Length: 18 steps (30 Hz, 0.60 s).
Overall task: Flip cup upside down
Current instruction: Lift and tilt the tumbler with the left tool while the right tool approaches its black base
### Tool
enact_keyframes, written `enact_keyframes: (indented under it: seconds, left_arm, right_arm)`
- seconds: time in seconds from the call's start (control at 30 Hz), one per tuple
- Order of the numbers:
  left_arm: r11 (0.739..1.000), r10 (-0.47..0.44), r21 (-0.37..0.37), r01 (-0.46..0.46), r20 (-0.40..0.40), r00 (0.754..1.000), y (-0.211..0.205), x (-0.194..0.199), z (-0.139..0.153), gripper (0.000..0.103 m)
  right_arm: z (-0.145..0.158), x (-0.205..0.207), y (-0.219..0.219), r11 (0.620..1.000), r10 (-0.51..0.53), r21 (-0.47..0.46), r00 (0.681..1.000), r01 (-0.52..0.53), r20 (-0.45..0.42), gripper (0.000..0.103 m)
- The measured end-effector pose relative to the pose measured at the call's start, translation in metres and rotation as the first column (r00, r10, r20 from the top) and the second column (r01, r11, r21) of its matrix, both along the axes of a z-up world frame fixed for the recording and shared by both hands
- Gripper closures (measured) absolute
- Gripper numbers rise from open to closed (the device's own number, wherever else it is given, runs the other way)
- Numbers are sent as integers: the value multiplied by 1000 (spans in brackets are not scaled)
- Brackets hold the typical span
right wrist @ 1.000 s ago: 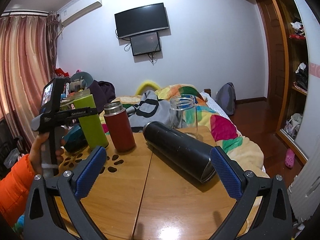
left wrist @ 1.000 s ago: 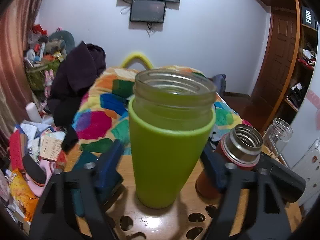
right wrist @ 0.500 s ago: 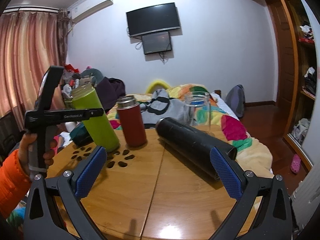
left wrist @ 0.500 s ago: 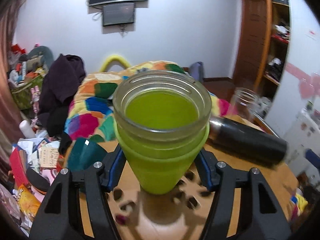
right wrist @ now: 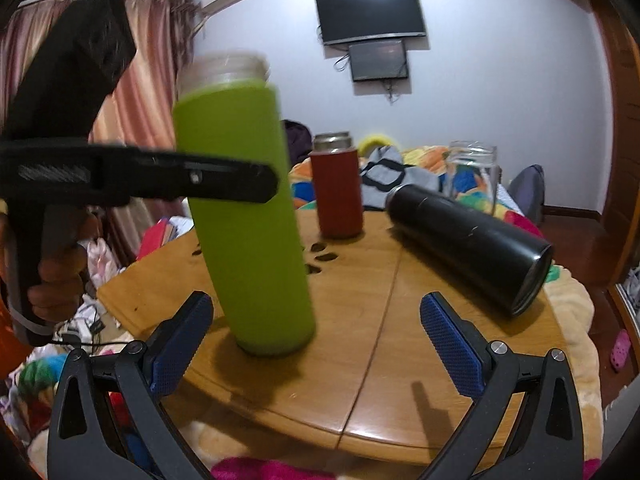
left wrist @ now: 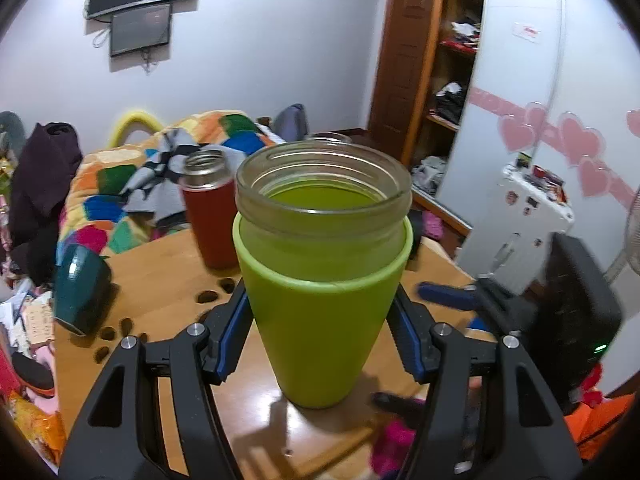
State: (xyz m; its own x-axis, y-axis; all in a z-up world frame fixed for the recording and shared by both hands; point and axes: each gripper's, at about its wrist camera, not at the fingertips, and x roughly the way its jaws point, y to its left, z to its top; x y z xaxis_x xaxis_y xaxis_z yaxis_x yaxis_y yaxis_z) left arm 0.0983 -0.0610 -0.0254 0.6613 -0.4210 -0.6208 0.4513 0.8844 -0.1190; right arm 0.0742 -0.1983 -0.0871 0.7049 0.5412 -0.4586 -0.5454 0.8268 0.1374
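Observation:
A tall glass cup in a green sleeve (left wrist: pixel 320 308) stands upright, mouth up, and fills the middle of the left wrist view. My left gripper (left wrist: pixel 322 328) is shut on it, blue pads pressed to both its sides. In the right wrist view the green cup (right wrist: pixel 248 224) is tilted slightly, its base at or just above the round wooden table (right wrist: pixel 384 320), with my left gripper (right wrist: pixel 192 178) clamped across its upper half. My right gripper (right wrist: pixel 316 328) is open and empty, low at the table's near edge, just right of the cup's base.
A red flask (right wrist: pixel 338 188) stands open behind the cup. A black flask (right wrist: pixel 468 248) lies on its side at the right, a clear glass jar (right wrist: pixel 474 176) behind it. A dark teal cup (left wrist: pixel 78 292) lies at the table's left edge. A bed with a bright quilt lies beyond.
My left gripper carried the green cup toward the table's near side, close to the right gripper. The right gripper moved in toward the cup and narrowed its opening.

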Motion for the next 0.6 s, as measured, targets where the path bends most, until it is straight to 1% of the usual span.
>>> enact_keyframes:
  seconds: [0.1, 0.17, 0.23, 0.27, 0.33, 0.37, 0.4, 0.43, 0.53, 0.6]
  left_arm:
    - [999, -20, -27, 20, -5, 1000, -3, -5, 1, 40]
    - [998, -23, -61, 22, -16, 1000, 0, -4, 1, 40]
    - [994, -21, -110, 17, -35, 999, 7, 0, 0, 40]
    - [992, -22, -129, 16, -43, 999, 9, 0, -1, 40]
    - [983, -24, -182, 11, -68, 997, 16, 5, -2, 40]
    - [981, -23, -195, 8, -72, 997, 16, 4, -3, 40]
    - [977, -19, -215, 2, -79, 997, 20, 5, -4, 40]
    - [974, -17, -228, -3, -84, 996, 23, 6, -4, 40]
    - [961, -15, -276, -16, -107, 994, 32, 10, -8, 40]
    - [945, -12, -325, -33, -136, 991, 41, 13, -11, 40]
  right_arm:
    - [-6, 5, 5, 1000, 23, 3, 1000, -23, -19, 0]
    - [-8, 7, 8, 1000, 20, 11, 1000, -20, -22, 4]
    - [-10, 11, 11, 999, 34, 13, 999, -34, -30, 12]
    - [-10, 11, 13, 999, 39, 4, 999, -39, -31, 14]
    - [-12, 11, 21, 998, 48, -25, 998, -49, -32, 24]
    - [-13, 7, 24, 998, 48, -32, 998, -50, -32, 27]
    - [-14, 8, 26, 998, 52, -44, 998, -53, -36, 34]
    - [-15, 8, 29, 997, 60, -50, 997, -62, -43, 36]
    - [-14, 6, 32, 996, 54, -73, 998, -56, -21, 36]
    - [-12, 3, 34, 995, 54, -86, 999, -55, -7, 36]
